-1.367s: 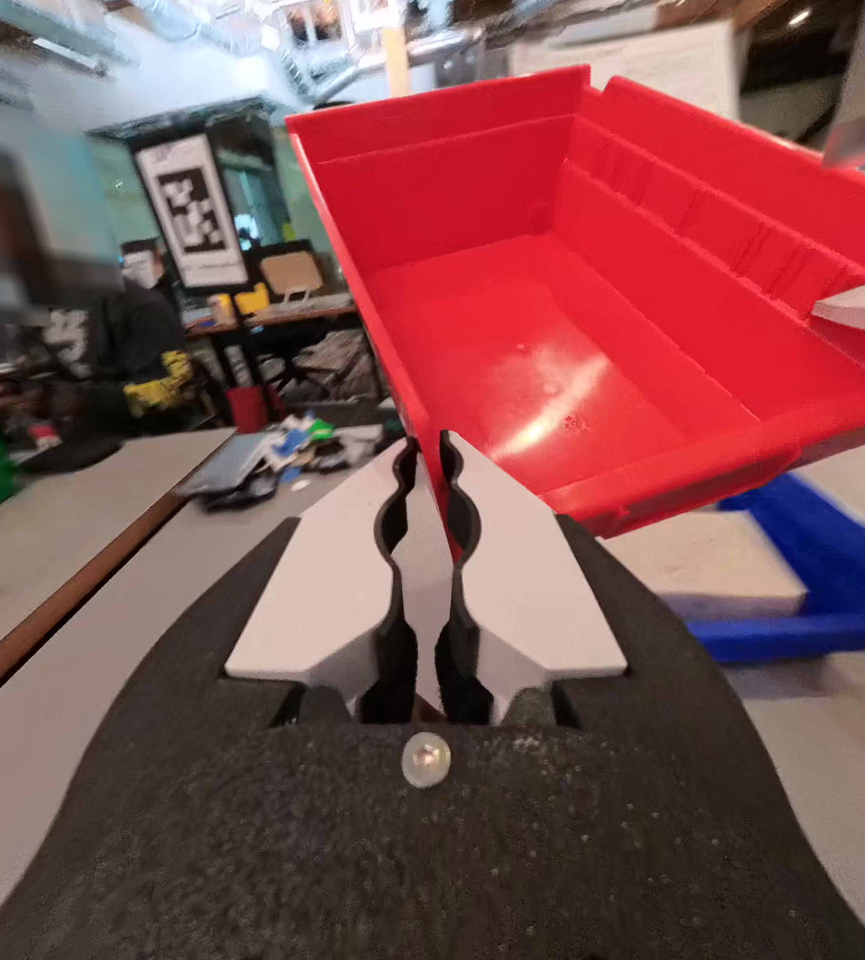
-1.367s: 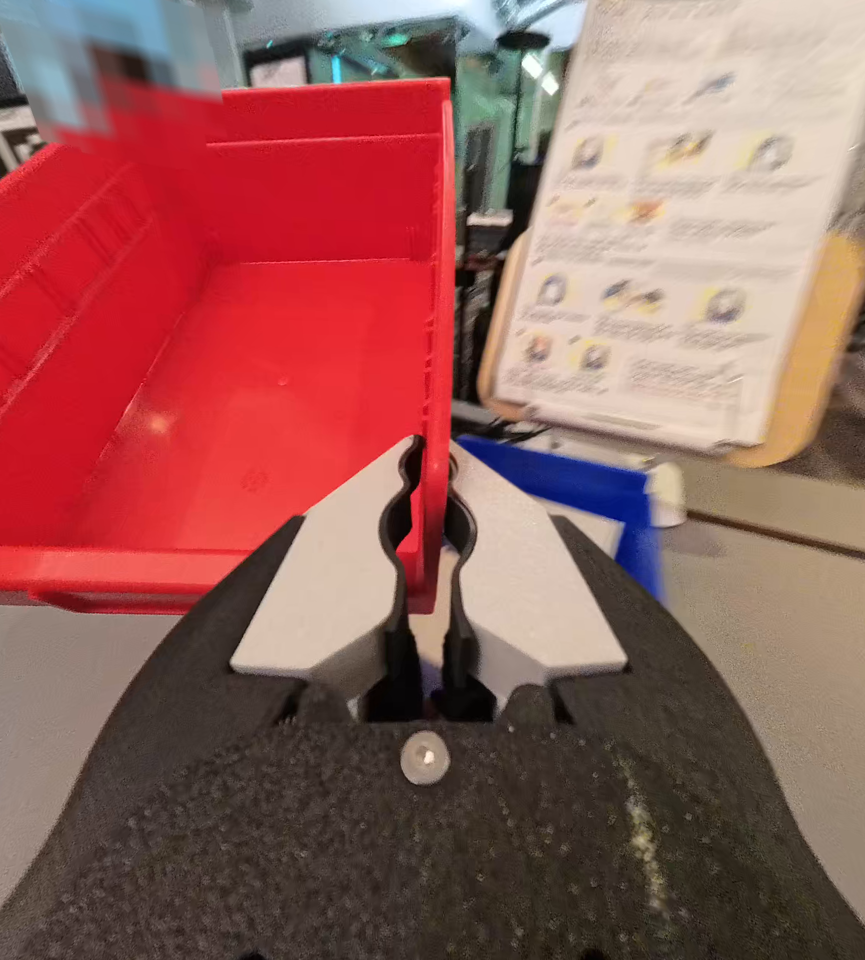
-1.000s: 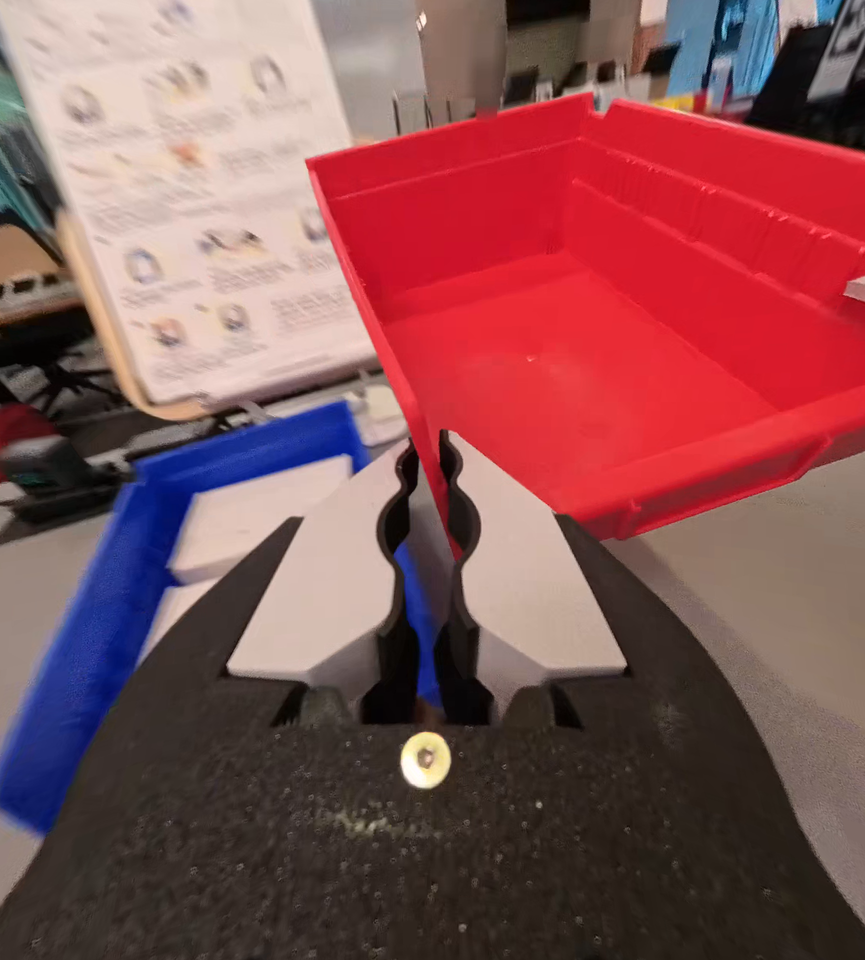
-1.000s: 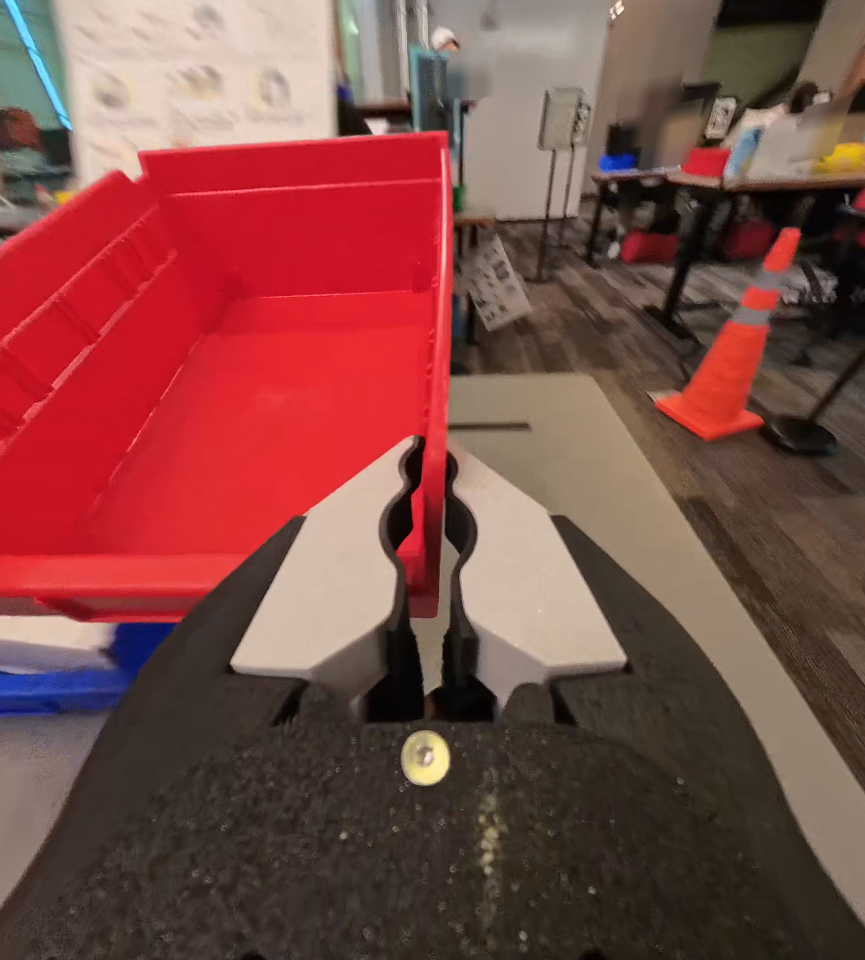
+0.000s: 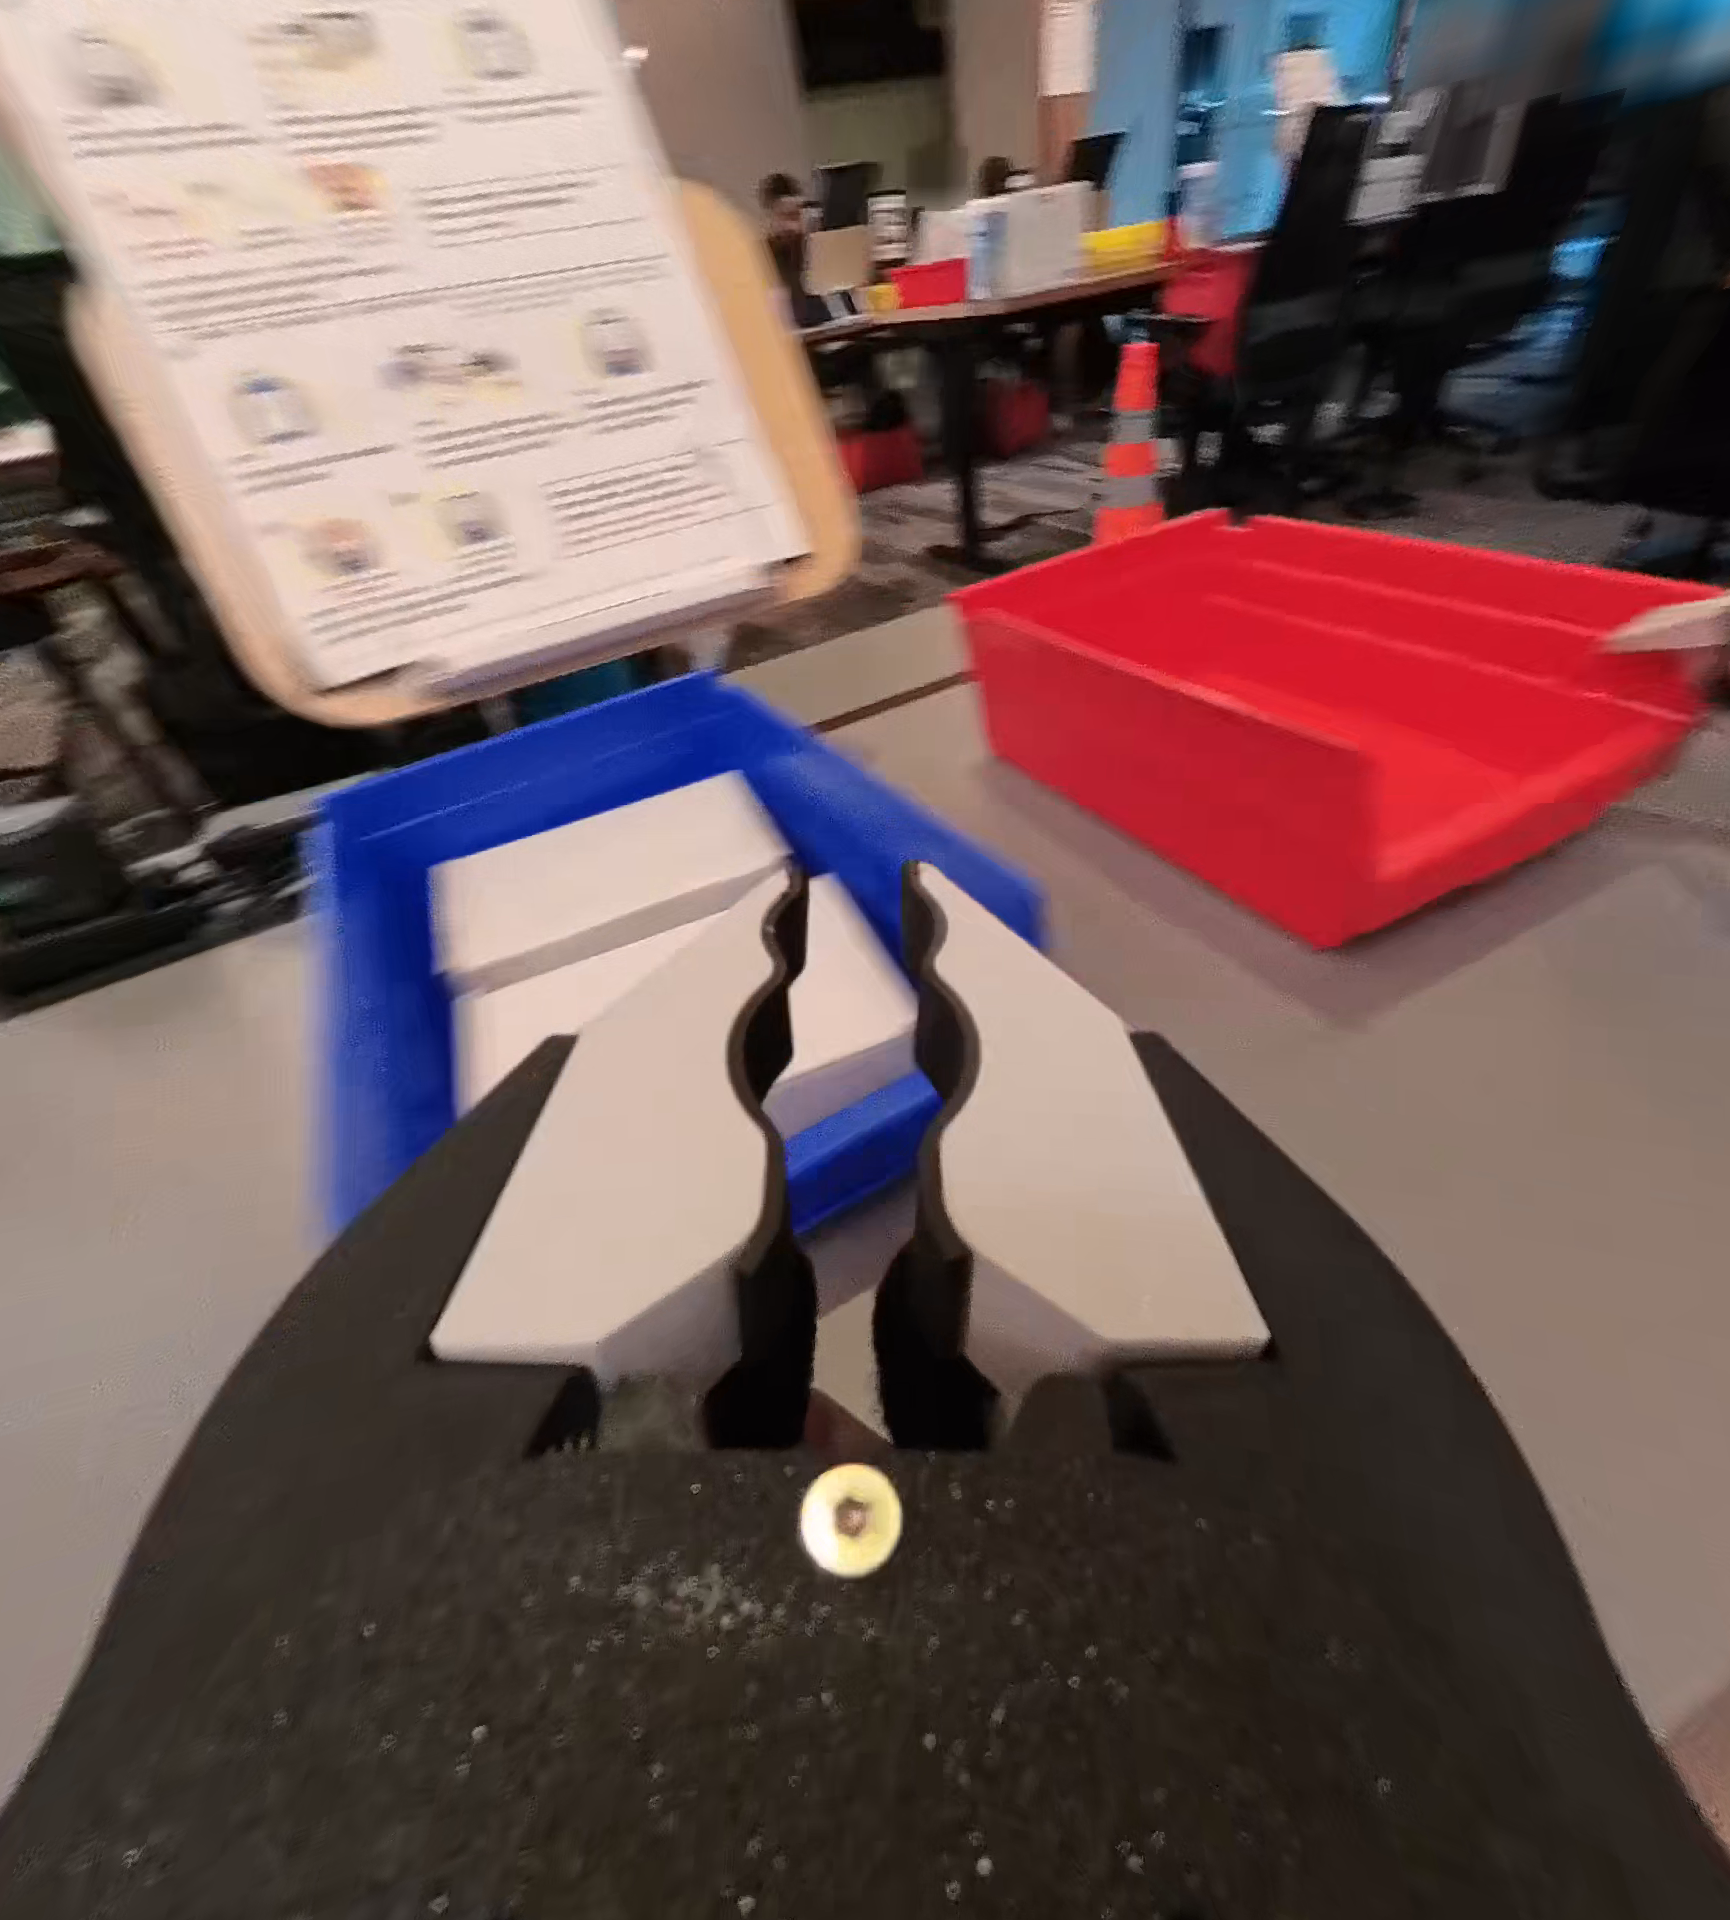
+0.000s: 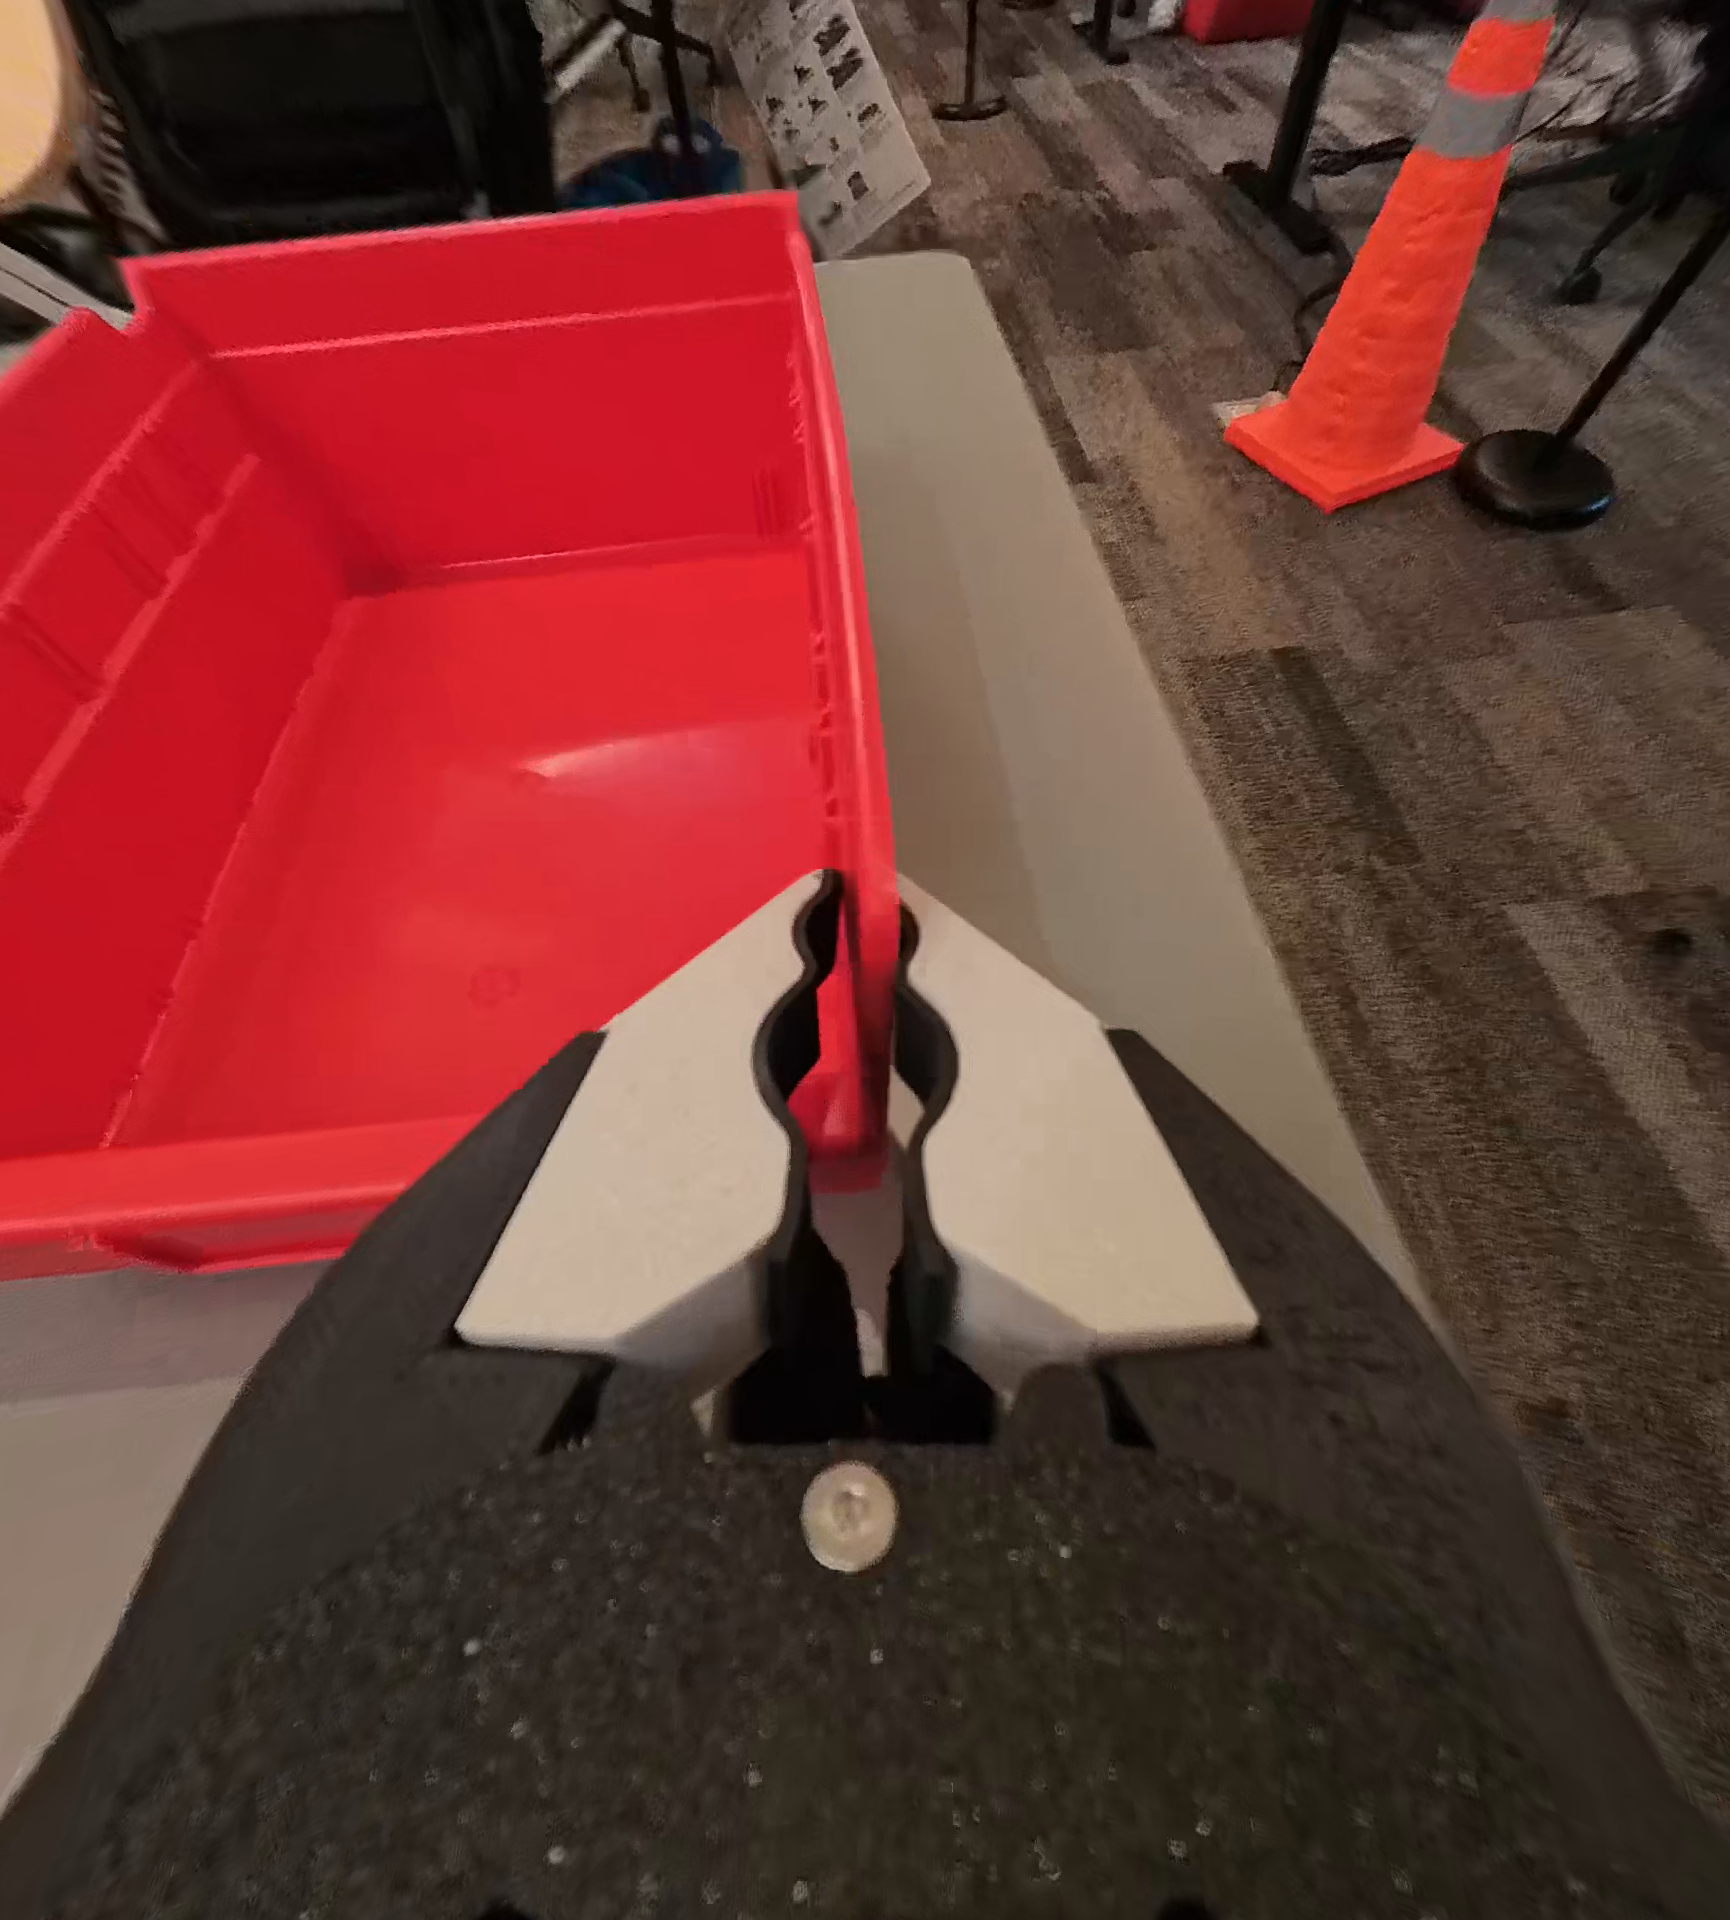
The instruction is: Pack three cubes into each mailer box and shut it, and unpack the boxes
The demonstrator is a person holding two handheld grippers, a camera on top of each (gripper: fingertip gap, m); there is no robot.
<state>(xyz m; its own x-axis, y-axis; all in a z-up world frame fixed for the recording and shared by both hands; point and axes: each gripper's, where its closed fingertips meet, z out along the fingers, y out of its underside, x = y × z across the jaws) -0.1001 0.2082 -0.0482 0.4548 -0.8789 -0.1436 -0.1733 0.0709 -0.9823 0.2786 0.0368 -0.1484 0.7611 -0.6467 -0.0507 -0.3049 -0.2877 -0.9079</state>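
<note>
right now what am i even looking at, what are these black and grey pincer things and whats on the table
Each pincer is a hand-held two-finger claw that a person carries, with a camera looking along its fingers. The left claw points at a blue plastic bin holding white flat boxes; its fingers are slightly apart and hold nothing. The right claw is closed on the side wall of an empty red plastic bin. Both bins sit on a grey table. An orange traffic cone stands on the carpet beyond.
</note>
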